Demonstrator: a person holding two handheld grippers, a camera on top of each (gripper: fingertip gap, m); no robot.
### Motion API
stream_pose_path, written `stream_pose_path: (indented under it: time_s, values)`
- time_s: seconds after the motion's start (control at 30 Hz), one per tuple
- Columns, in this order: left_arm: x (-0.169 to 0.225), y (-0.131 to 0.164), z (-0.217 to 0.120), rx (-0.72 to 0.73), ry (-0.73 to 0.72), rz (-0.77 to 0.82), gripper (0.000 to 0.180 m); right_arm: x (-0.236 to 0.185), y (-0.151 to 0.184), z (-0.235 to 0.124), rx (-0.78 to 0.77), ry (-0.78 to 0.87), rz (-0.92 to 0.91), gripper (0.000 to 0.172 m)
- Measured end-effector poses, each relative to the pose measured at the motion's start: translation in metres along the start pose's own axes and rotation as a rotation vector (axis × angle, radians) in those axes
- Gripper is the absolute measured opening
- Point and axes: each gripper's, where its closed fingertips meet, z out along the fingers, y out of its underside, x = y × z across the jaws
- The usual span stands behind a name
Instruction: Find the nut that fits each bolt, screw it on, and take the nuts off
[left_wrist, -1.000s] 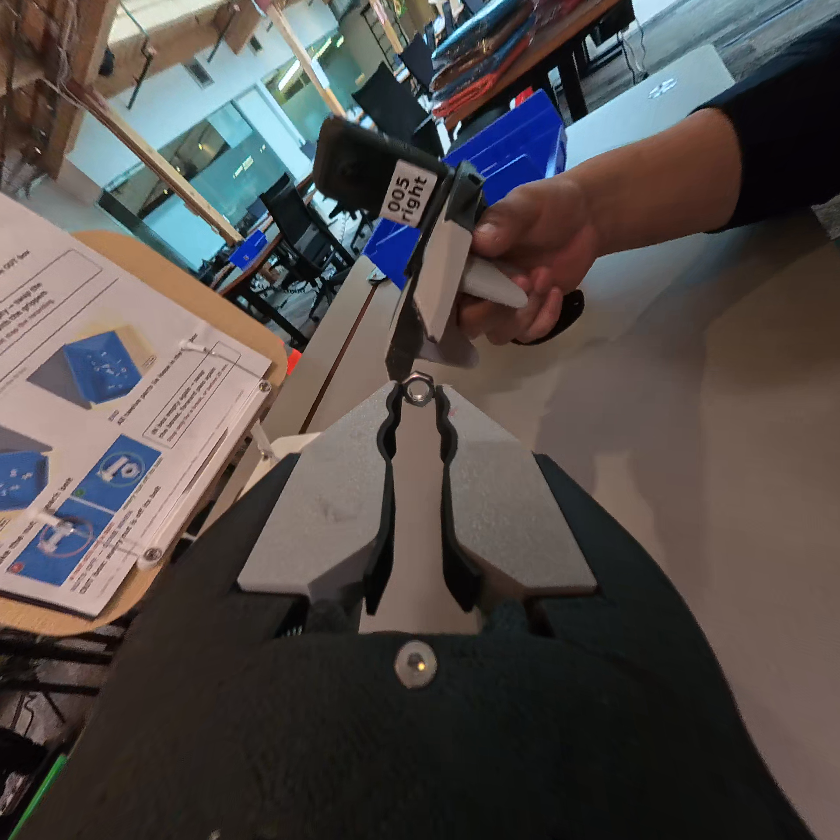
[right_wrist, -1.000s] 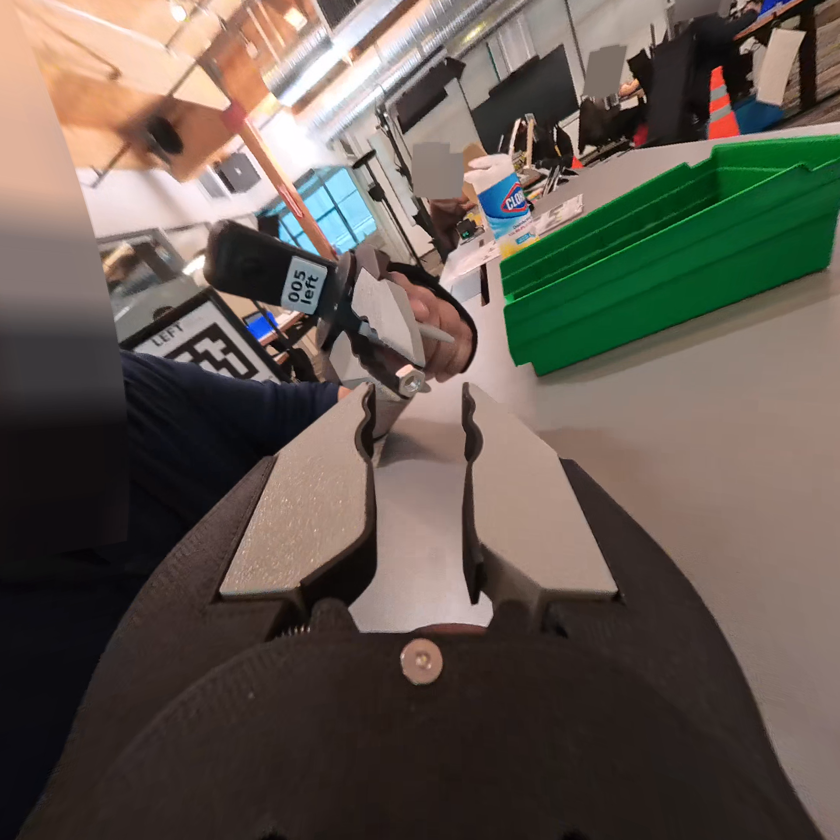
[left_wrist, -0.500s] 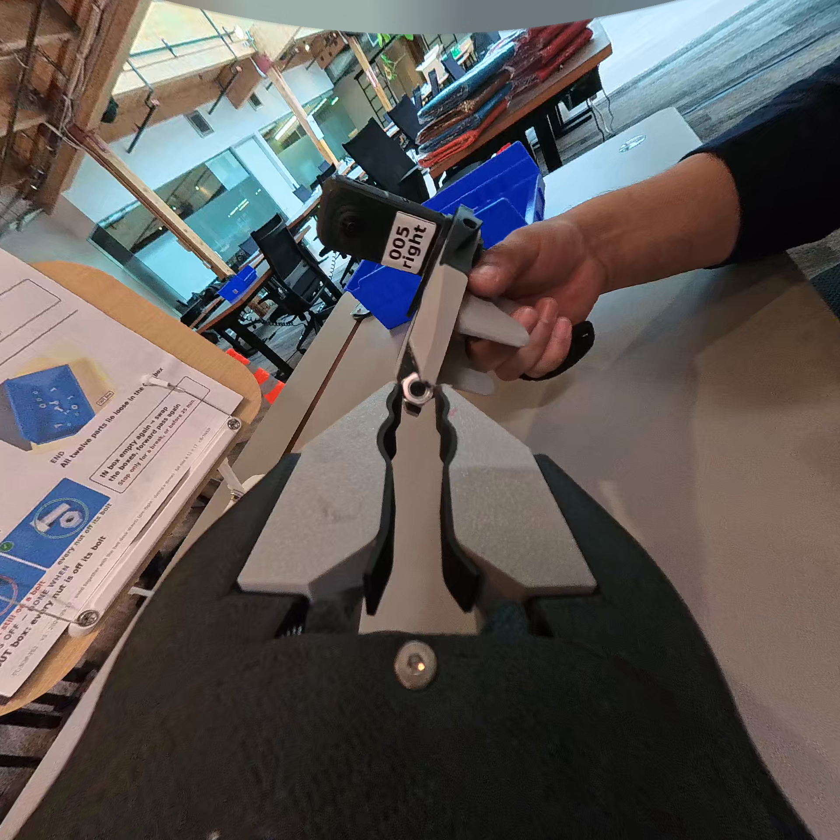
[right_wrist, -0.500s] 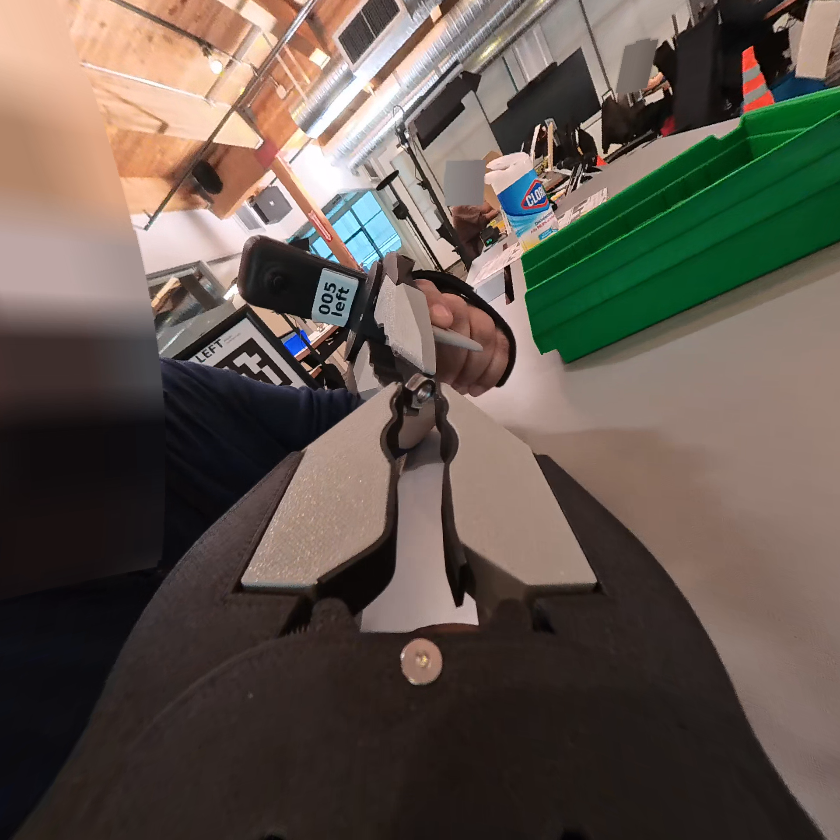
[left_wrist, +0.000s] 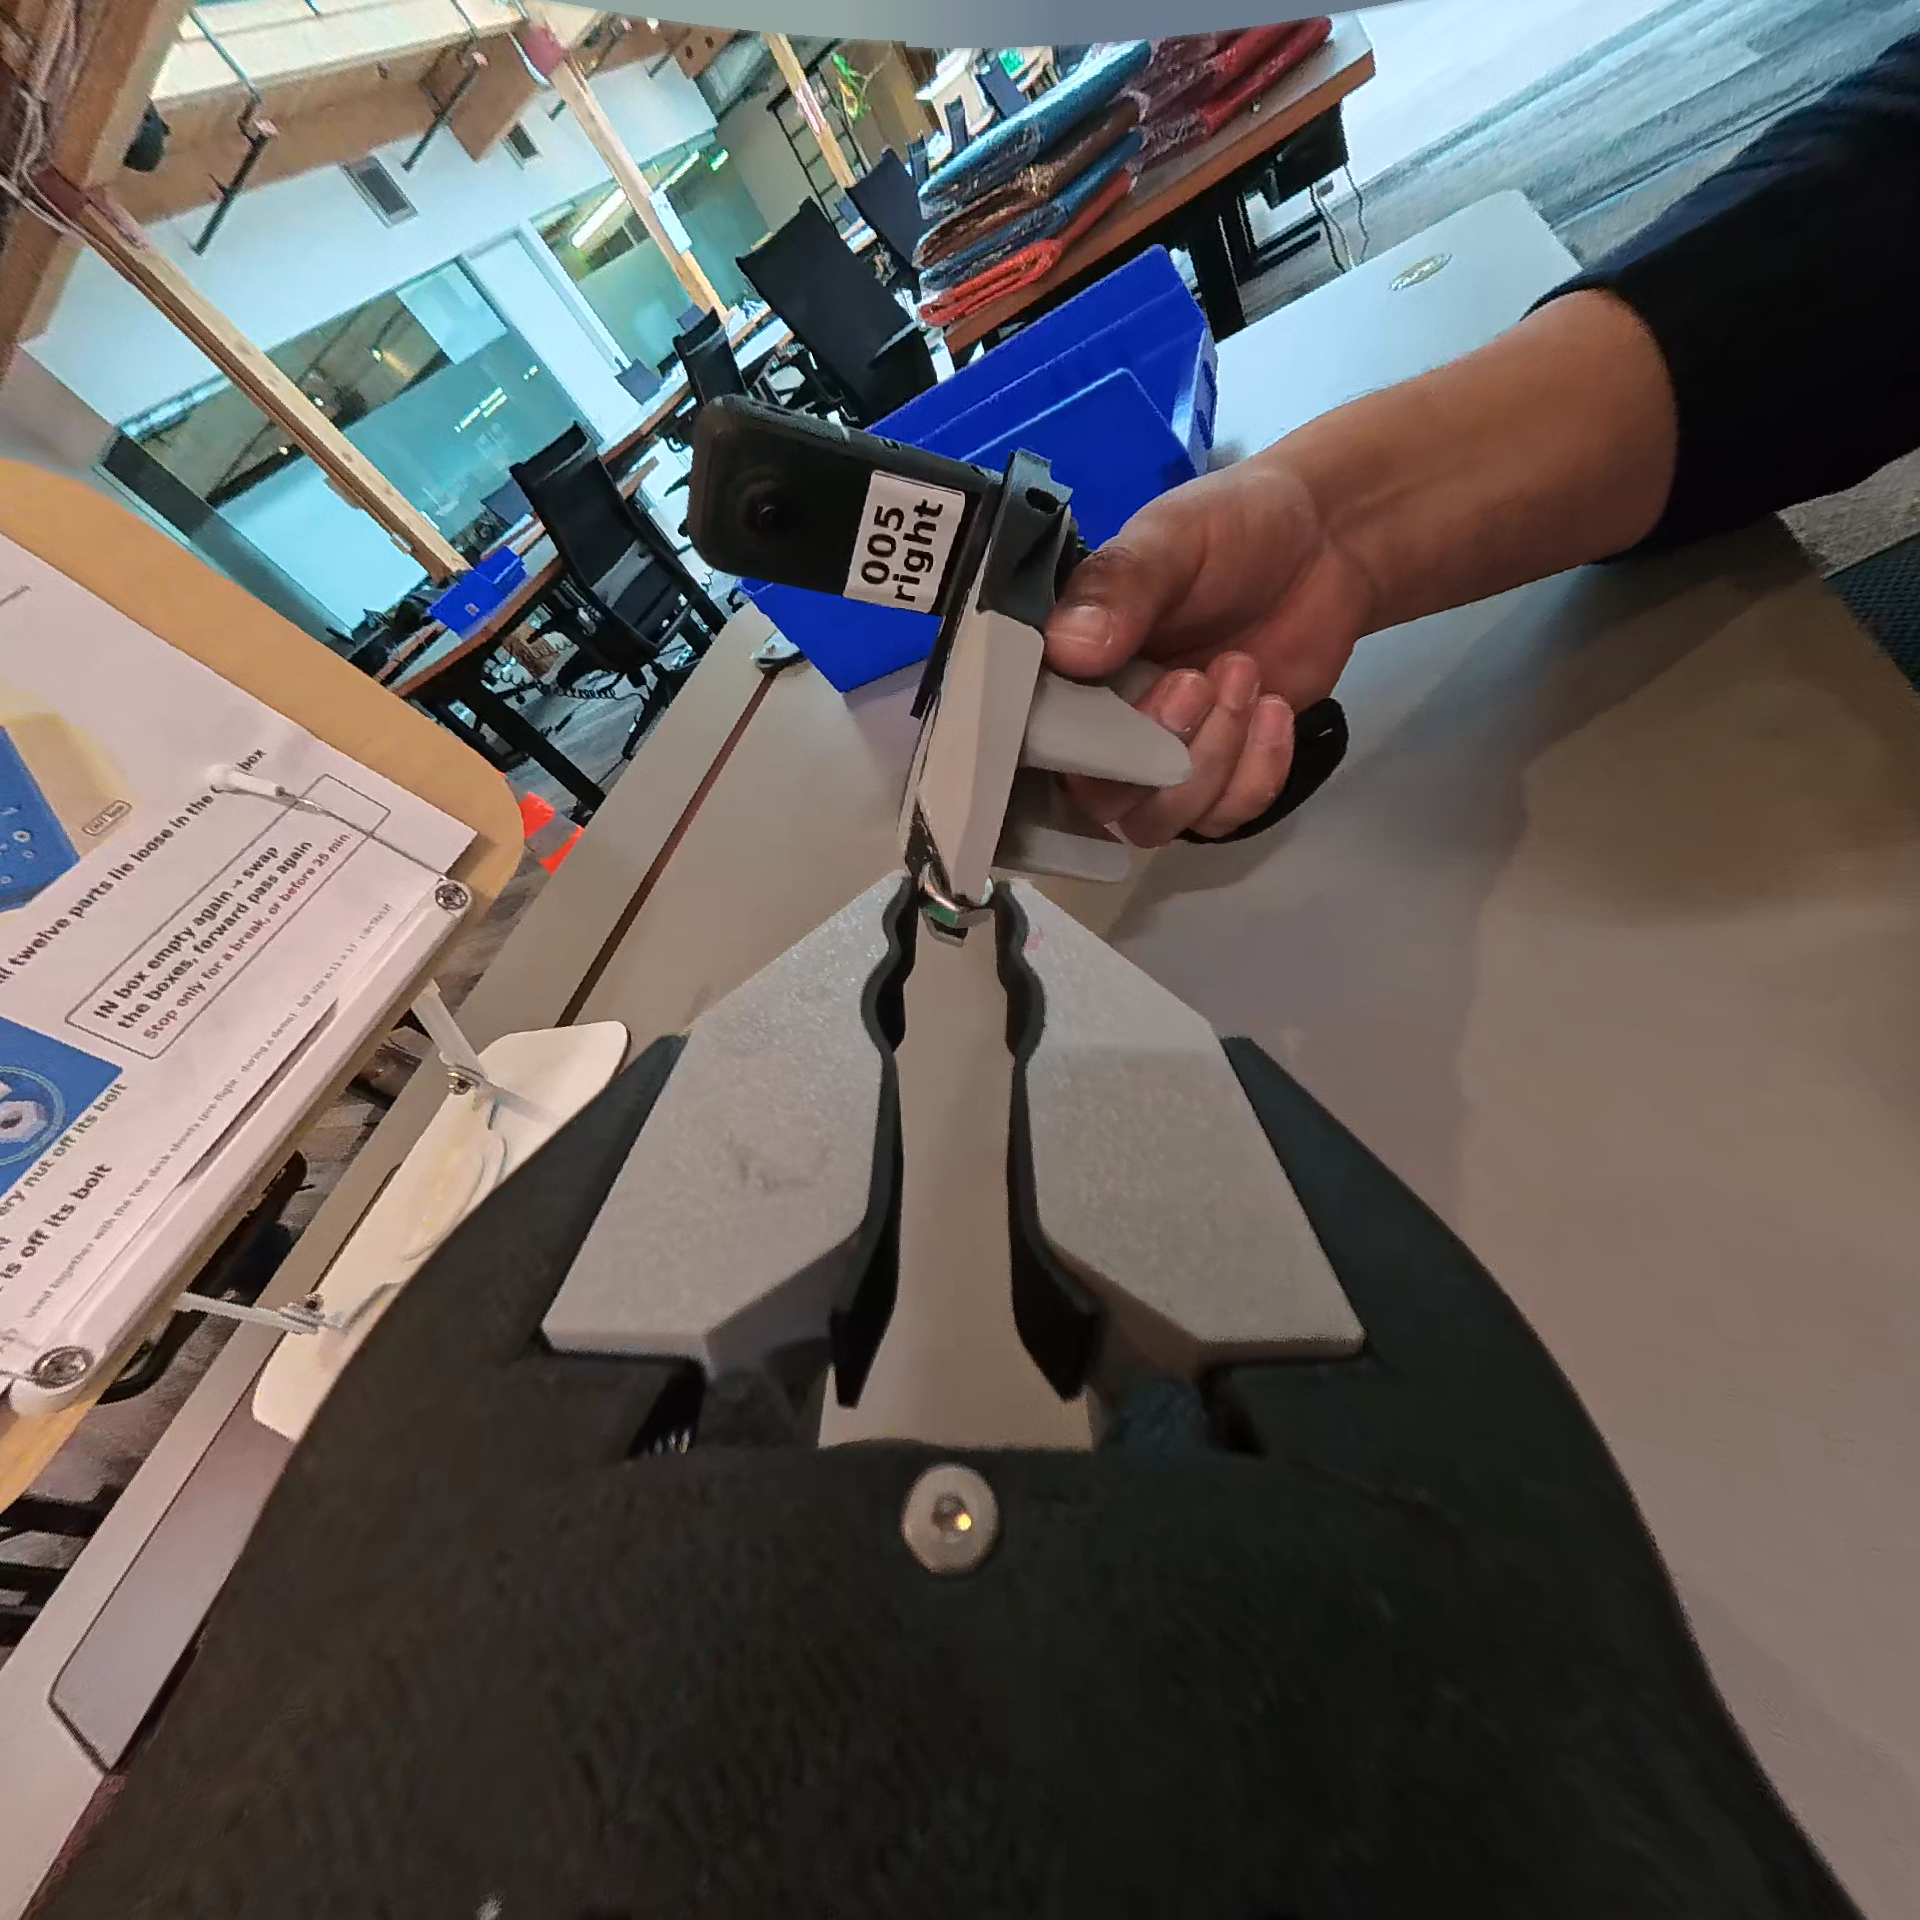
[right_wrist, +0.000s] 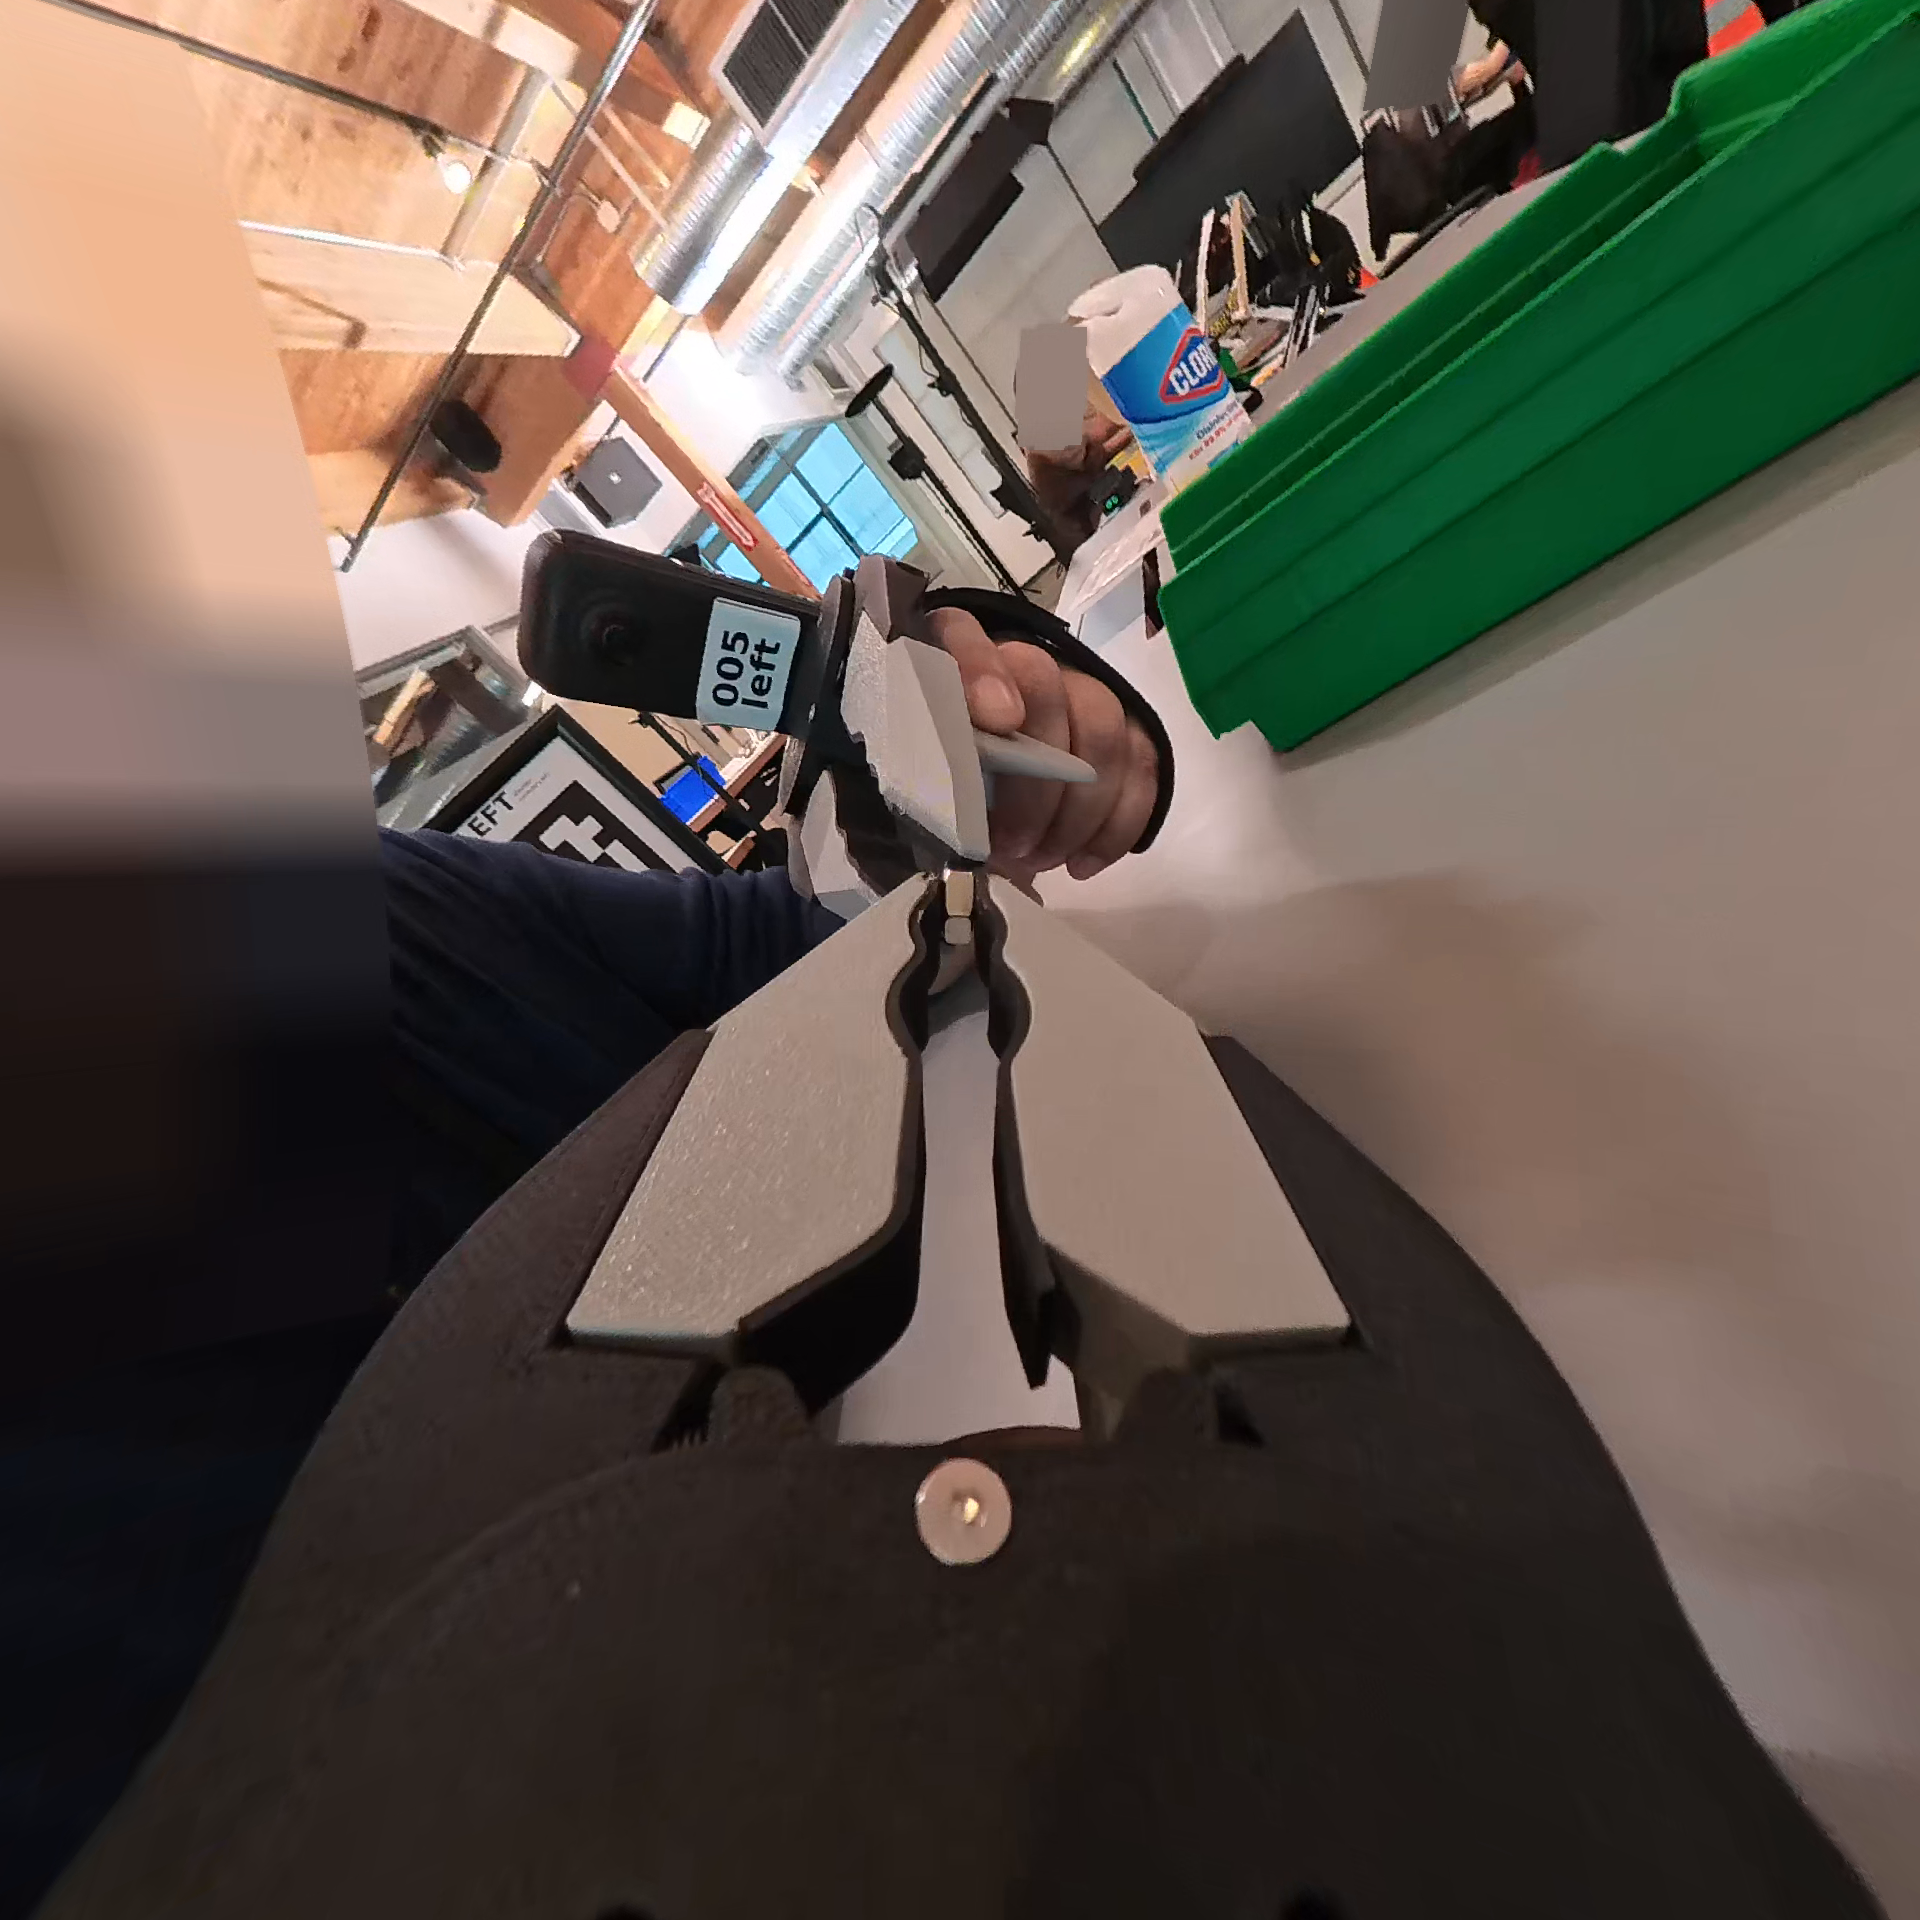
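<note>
Your left gripper (left_wrist: 951, 914) clamps the nut (left_wrist: 948, 916); your right gripper (right_wrist: 956, 925) pinches the bolt (right_wrist: 958, 923), tips meeting.

The nut (left_wrist: 948, 914) at the fingertips is bright, glossy metal. The fingers (left_wrist: 769, 1143) have a grainy, matt grey plastic face with smooth black rubbery inner lining; the body (left_wrist: 935, 1683) below, at six o'clock, is rough matt black. A shiny metal screw (left_wrist: 949, 1519) sits in it. The table (left_wrist: 1558, 1039) is smooth, matt grey. At nine o'clock, printed paper (left_wrist: 208, 914) lies on a pale wooden board (left_wrist: 312, 665). The blue bin (left_wrist: 1049, 416) at twelve o'clock and the green bin (right_wrist: 1558, 416) at two o'clock are smooth, slightly glossy plastic.
</note>
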Motion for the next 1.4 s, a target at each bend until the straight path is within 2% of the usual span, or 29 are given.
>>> stream_pose_path:
  time_s: [0.03,0.2,0.3,0.37,0.43,0.53,0.6,0.73,0.83,1.03,1.13,1.23,1.3,1.4]
  values:
    - [0.0,0.001,0.001,-0.003,0.001,-0.001,0.013,0.001,0.001,0.0,-0.001,0.0,0.006,0.003]
    - [-0.001,0.006,-0.002,-0.021,0.014,-0.025,0.017,0.004,0.001,-0.005,-0.02,0.029,-0.011,0.003]
    - [-0.003,0.012,-0.009,-0.051,0.042,-0.066,0.017,0.011,0.003,-0.016,-0.096,0.14,-0.095,0.003]
    - [0.008,0.03,-0.013,-0.152,0.157,-0.159,0.016,0.024,0.011,-0.03,-0.24,0.288,-0.207,0.003]
    - [0.021,0.054,-0.015,-0.286,0.26,-0.274,0.019,0.047,0.021,-0.052,-0.439,0.502,-0.34,0.002]
    - [0.036,0.088,-0.014,-0.485,0.325,-0.347,0.025,0.076,0.041,-0.087,-0.791,0.764,-0.529,0.003]
    - [0.045,0.103,-0.012,-0.583,0.347,-0.351,0.029,0.085,0.06,-0.099,-0.994,0.829,-0.606,0.003]
    - [0.056,0.119,-0.006,-0.704,0.367,-0.346,0.026,0.092,0.087,-0.099,-1.116,0.824,-0.636,0.007]
    - [0.059,0.119,0.003,-0.701,0.377,-0.376,0.006,0.092,0.083,-0.099,-1.052,0.832,-0.626,0.023]
    - [0.061,0.114,0.014,-0.625,0.379,-0.387,0.006,0.087,0.088,-0.102,-0.933,0.783,-0.584,0.021]
    - [0.053,0.11,0.016,-0.548,0.336,-0.372,0.005,0.079,0.074,-0.106,-0.828,0.807,-0.594,0.025]
    - [0.028,0.077,0.022,-0.334,0.228,-0.305,0.006,0.05,0.044,-0.082,-0.568,0.731,-0.583,0.021]
    - [0.015,0.043,0.021,-0.135,0.176,-0.292,0.006,0.029,0.029,-0.061,-0.401,0.617,-0.522,0.009]
    - [0.004,0.002,0.007,0.119,0.125,-0.26,0.006,0.006,0.018,-0.043,-0.246,0.448,-0.43,0.019]
